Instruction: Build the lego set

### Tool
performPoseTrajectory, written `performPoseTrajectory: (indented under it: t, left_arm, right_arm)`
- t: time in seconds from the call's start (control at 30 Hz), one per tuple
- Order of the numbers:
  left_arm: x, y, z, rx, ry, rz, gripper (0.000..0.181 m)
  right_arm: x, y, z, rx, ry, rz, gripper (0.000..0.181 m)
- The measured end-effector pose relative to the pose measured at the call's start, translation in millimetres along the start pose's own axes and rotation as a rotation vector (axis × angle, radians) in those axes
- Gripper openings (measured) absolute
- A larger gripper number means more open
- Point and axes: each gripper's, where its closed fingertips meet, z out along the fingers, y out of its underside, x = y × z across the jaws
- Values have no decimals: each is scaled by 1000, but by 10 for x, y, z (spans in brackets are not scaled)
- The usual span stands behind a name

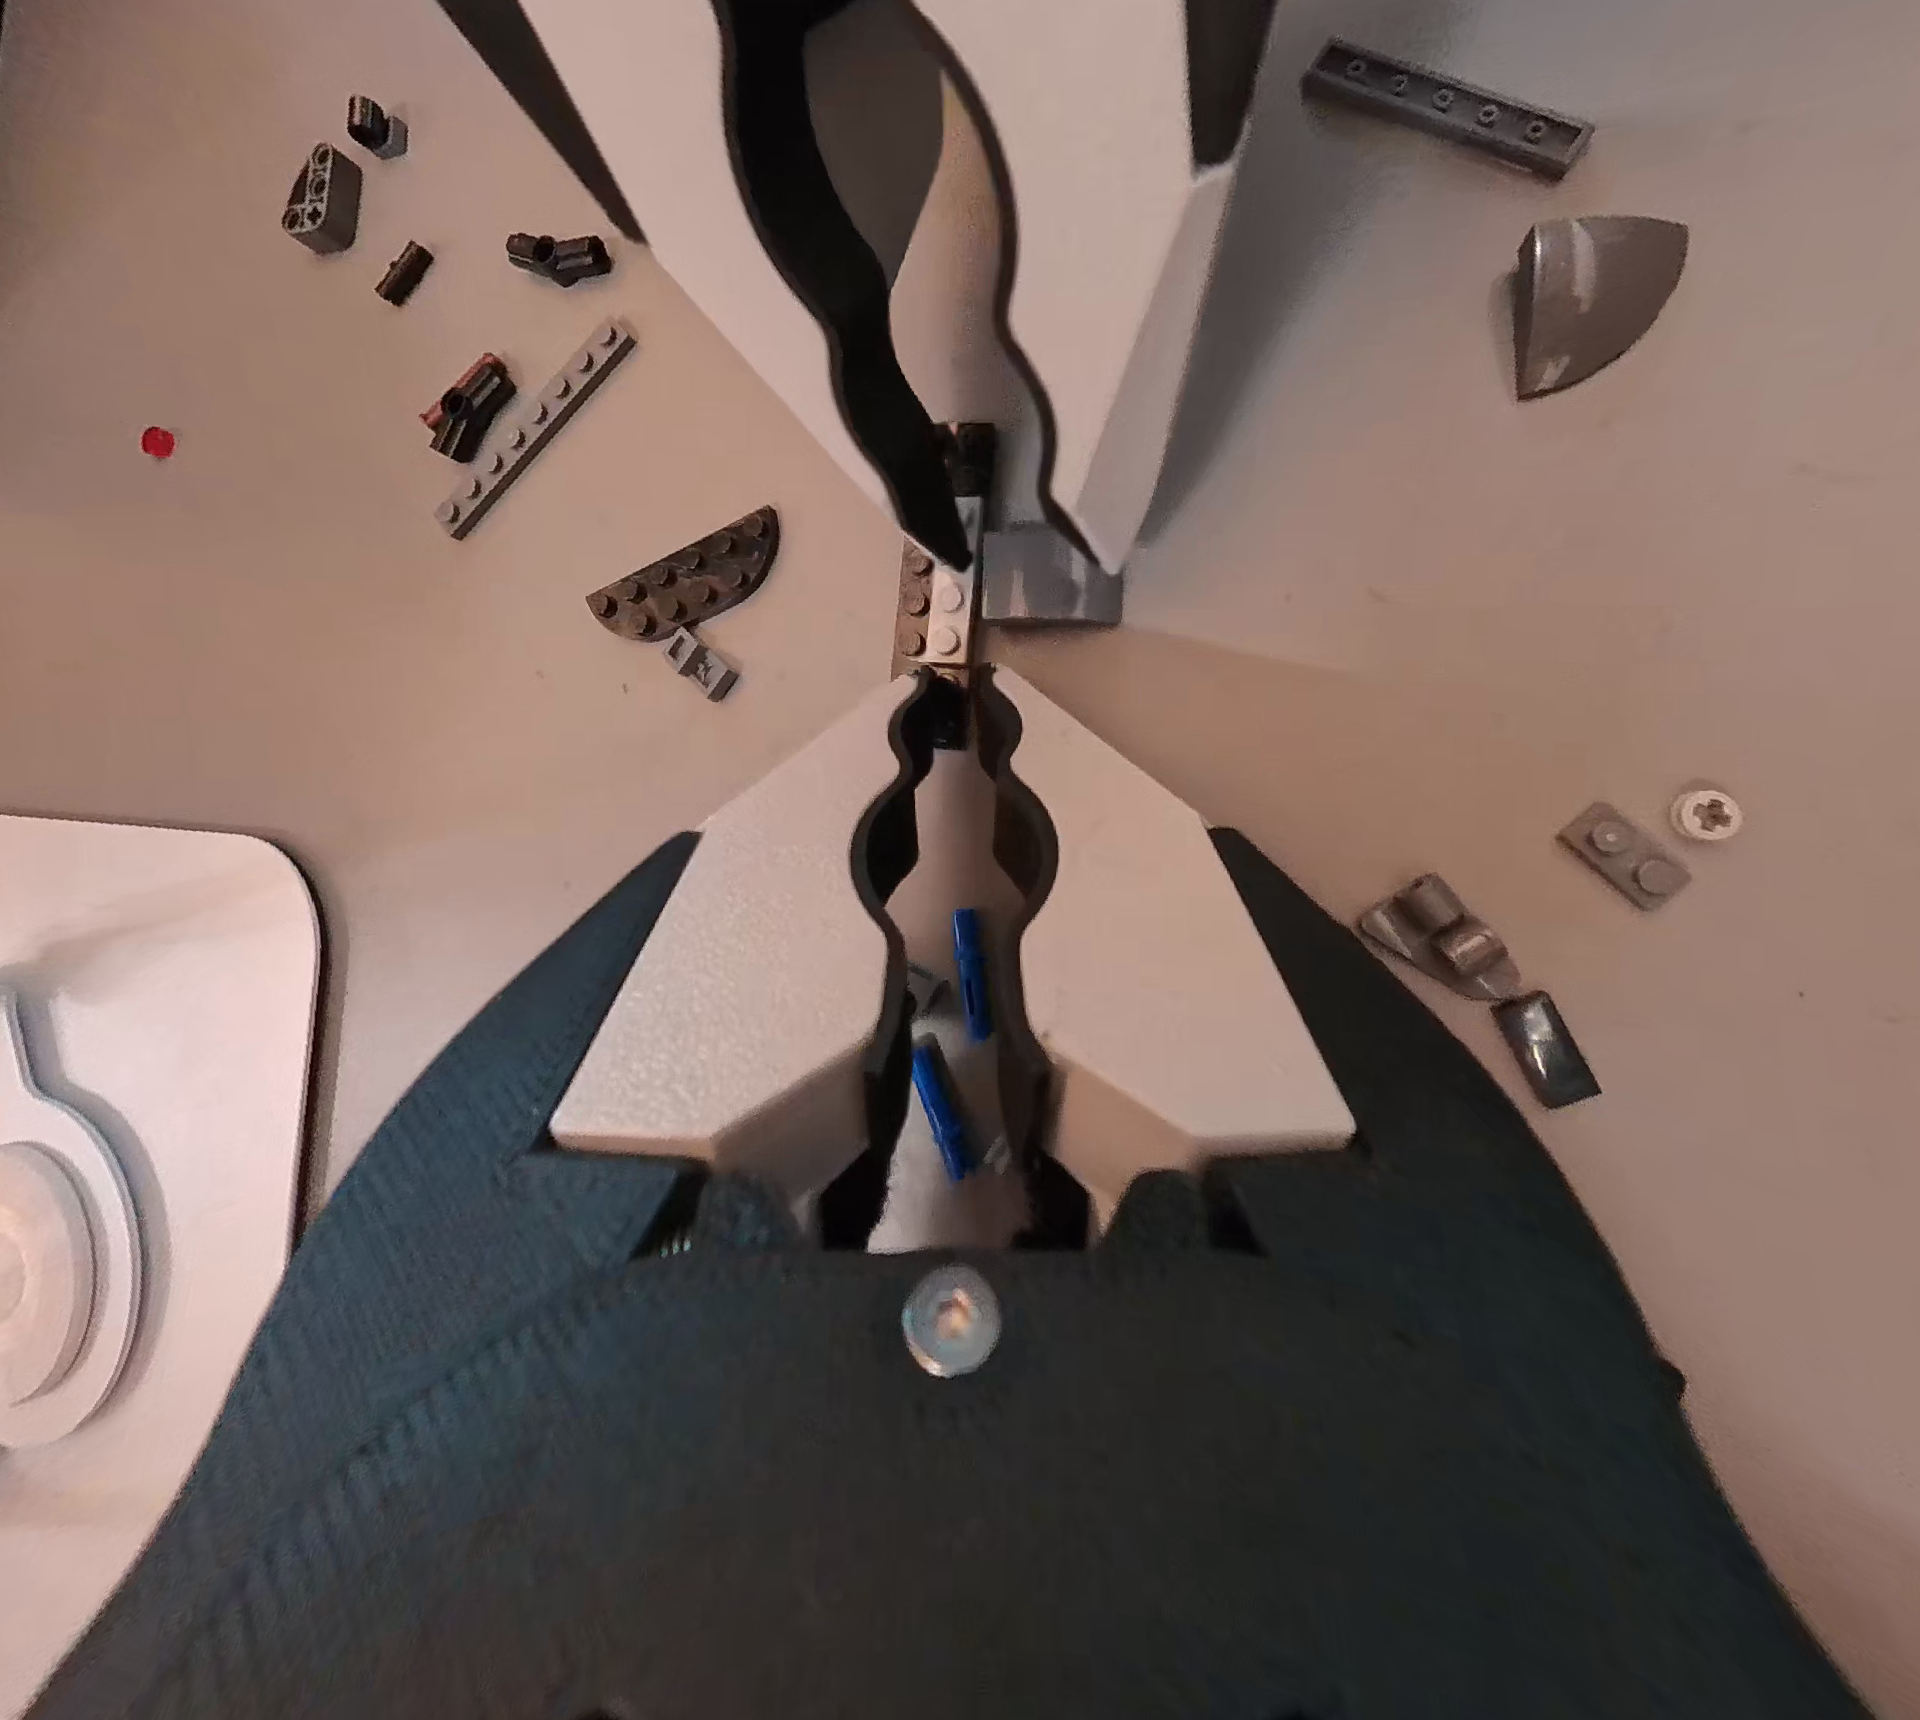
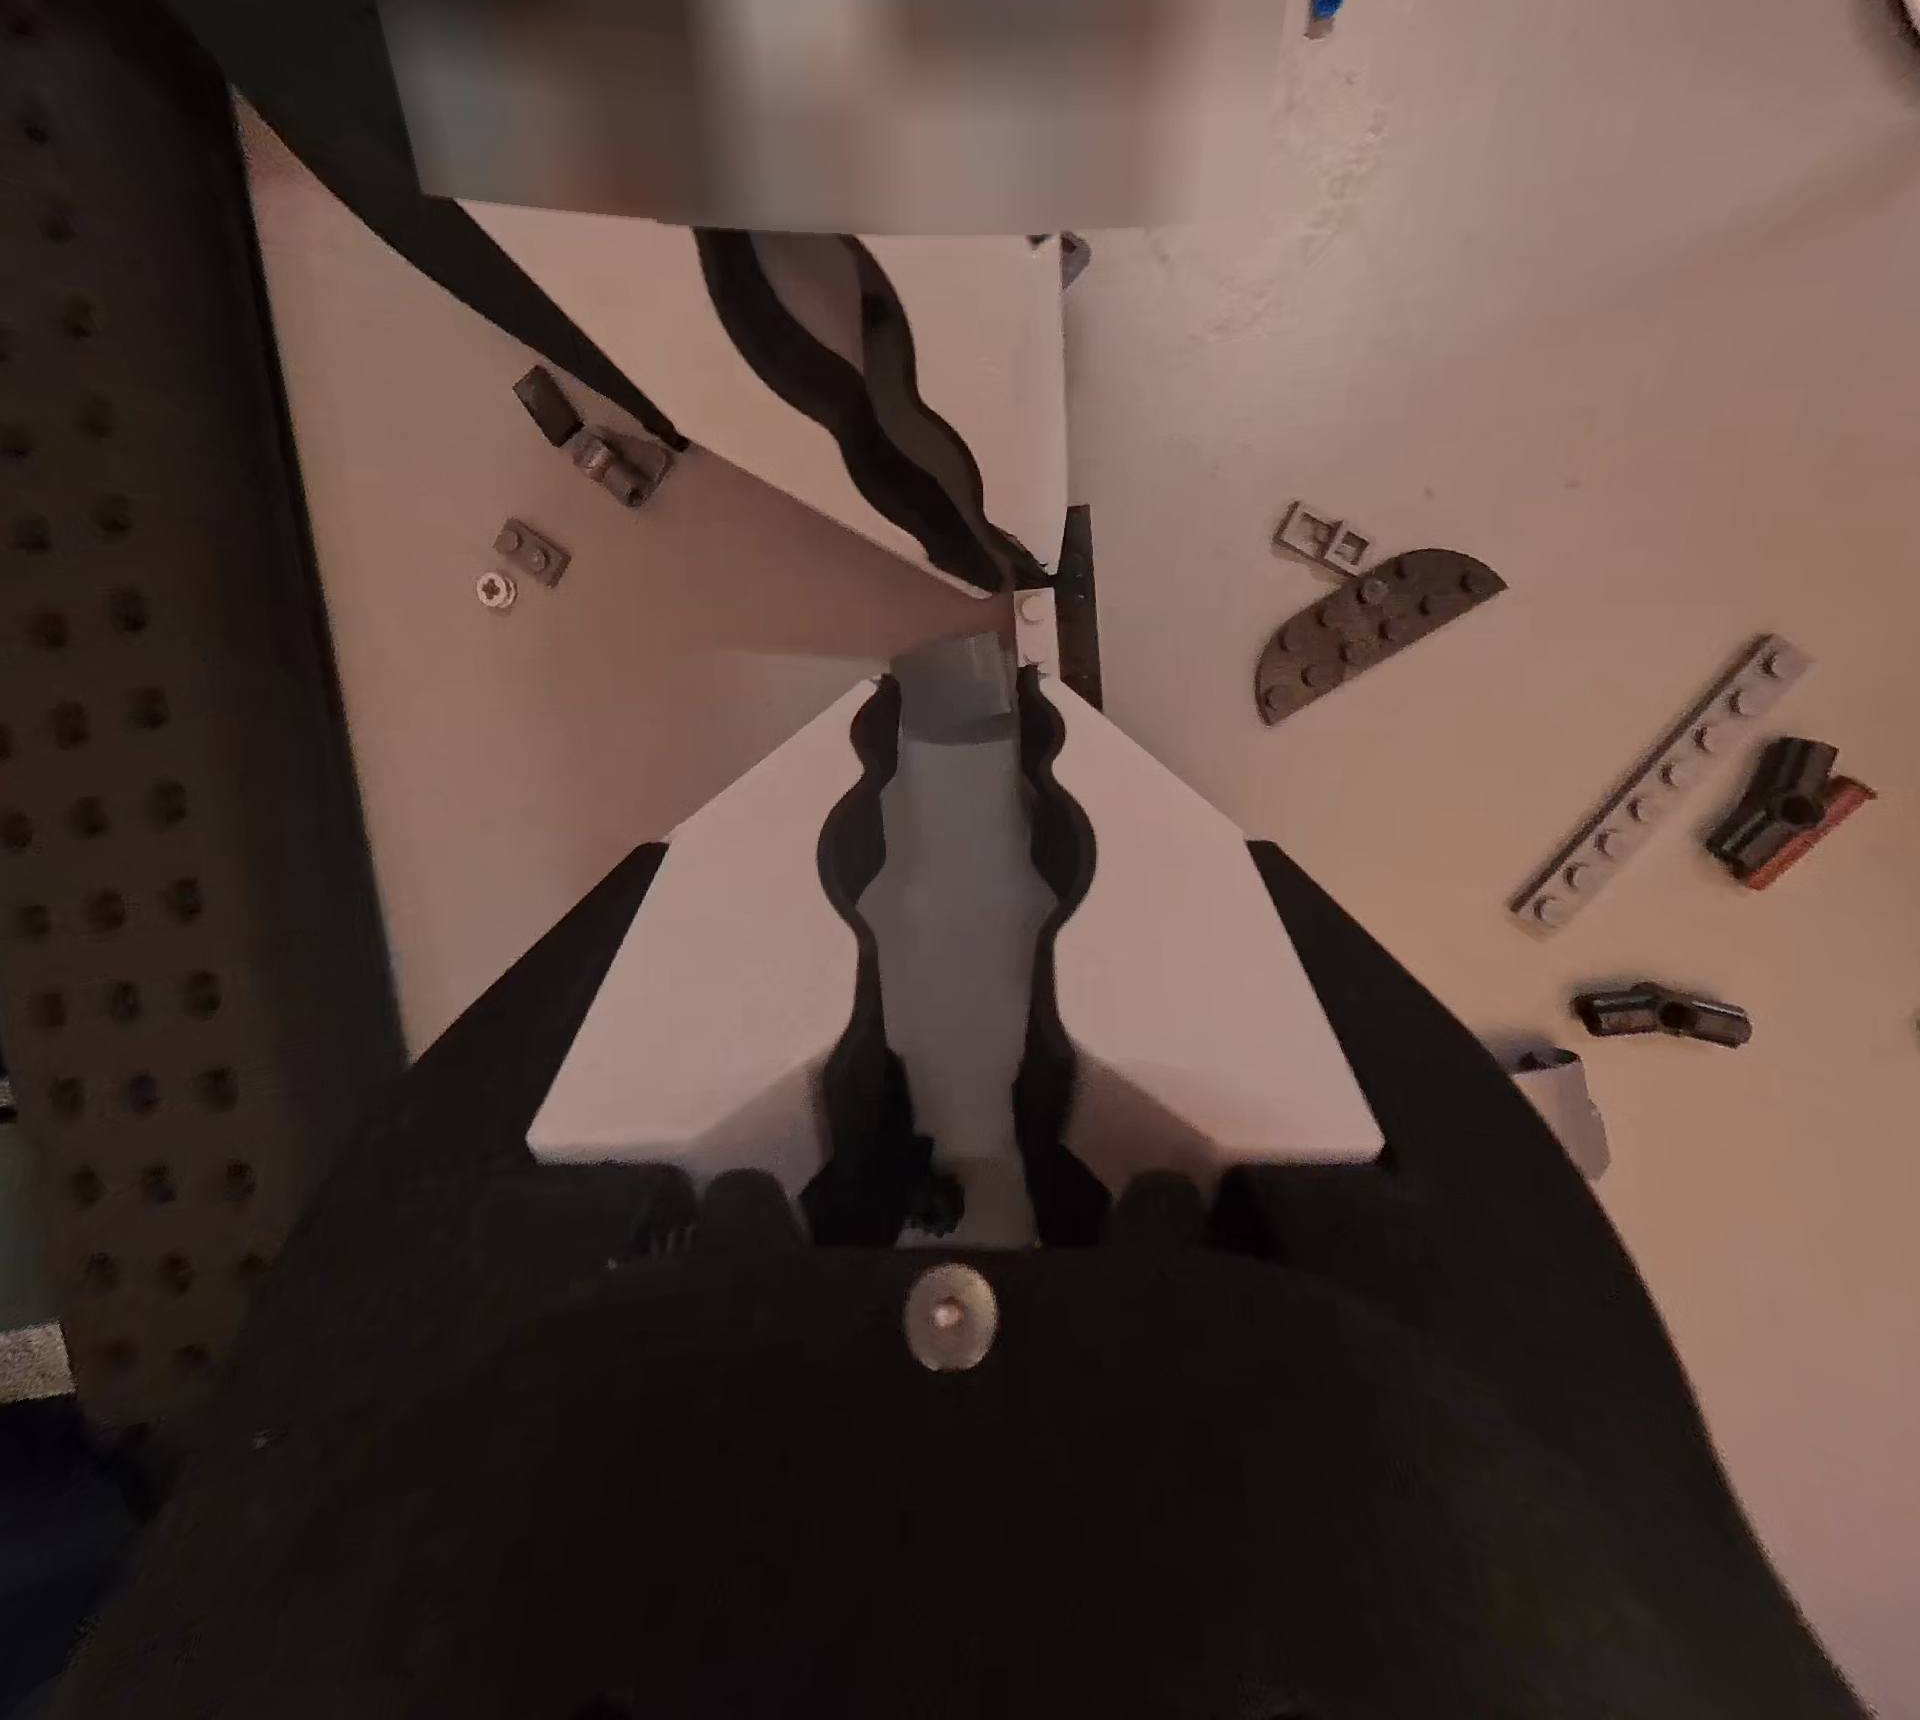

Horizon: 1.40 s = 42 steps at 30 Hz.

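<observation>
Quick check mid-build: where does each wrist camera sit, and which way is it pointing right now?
Left wrist view: on the left gripper, looking down its fingers at the small assembly; right gripper opposite.
Right wrist view: on the right gripper, facing the assembly from the other side; left gripper opposite.
Both show the half-round plate on the table.

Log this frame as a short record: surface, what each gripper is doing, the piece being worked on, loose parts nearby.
surface: light table
left gripper: shut on one end of the small assembly
right gripper: shut on a grey sloped piece, held against the assembly's side
assembly: narrow stack of dark, grey and white studded plates, held between the two grippers
loose parts: half-round dark plate, long grey strip, curved grey shell, blue pins, red stud
</observation>
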Motion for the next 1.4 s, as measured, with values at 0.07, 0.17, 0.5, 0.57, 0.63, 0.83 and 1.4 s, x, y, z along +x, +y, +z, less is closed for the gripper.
performPoseTrajectory:
  t: [0.07, 0.17, 0.5, 0.57, 0.63, 0.83, 1.4]
  left_arm:
    - [5, 12, -10, -10, 3, -3, 4]
    - [32, 24, -28, -21, 16, -4, 3]
    - [88, 43, -61, -33, 50, -22, 1]
    - [105, 41, -64, -38, 56, -22, 1]
    - [111, 39, -65, -36, 60, -23, 0]
    - [102, 48, -72, -34, 60, -23, 0]
    - [82, 25, -38, -10, 69, -46, 9]
  right_arm:
    - [10, 8, 25, -15, 23, -16, 24]
    - [5, -12, 41, -9, 34, -43, 24]
    - [-42, 31, 23, -28, 35, -76, 20]
    - [-52, 45, 25, -41, 43, -86, 24]
    - [-44, 82, 55, -66, 54, -96, 24]
    - [-51, 56, 76, -44, 38, -120, 17]
    - [97, -10, 8, -70, 125, -279, 11]
